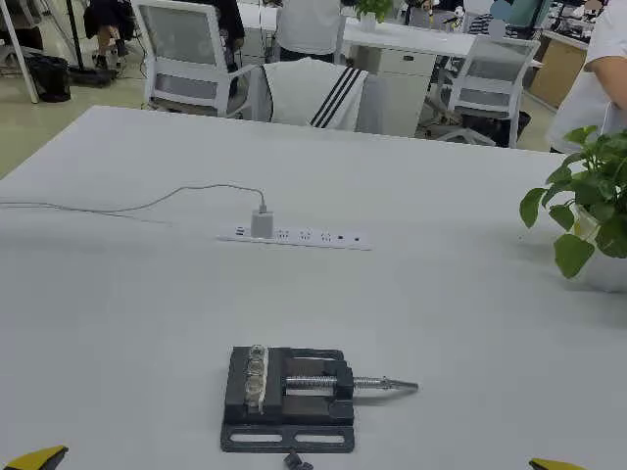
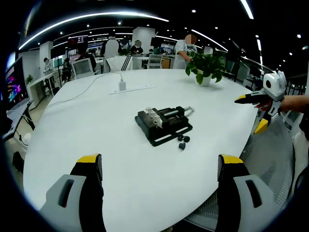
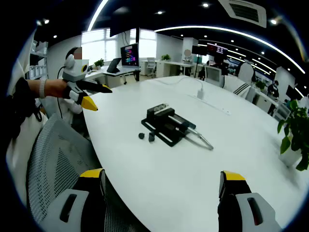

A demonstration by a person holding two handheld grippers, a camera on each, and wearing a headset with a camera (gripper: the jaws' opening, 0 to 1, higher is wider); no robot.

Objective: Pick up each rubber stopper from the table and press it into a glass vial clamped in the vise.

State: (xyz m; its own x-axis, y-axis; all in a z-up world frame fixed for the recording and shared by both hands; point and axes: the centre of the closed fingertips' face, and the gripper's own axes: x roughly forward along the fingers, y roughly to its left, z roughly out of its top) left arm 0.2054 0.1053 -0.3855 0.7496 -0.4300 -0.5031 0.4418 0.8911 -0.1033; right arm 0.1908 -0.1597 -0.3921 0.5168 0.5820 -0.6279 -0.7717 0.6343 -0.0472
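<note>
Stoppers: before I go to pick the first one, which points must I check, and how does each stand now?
1. Left gripper open: ok.
2. Right gripper open: ok.
3. Stoppers loose on table beside vise: ok.
4. Vials sit in vise: ok.
5. Vial mouths free: cannot tell, too small.
6. A gripper close to the stoppers: not ok, both hang at the table edge.

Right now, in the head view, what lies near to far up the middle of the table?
Nearest first: stoppers → vise → power strip → past the table's far edge, striped jacket.
</note>
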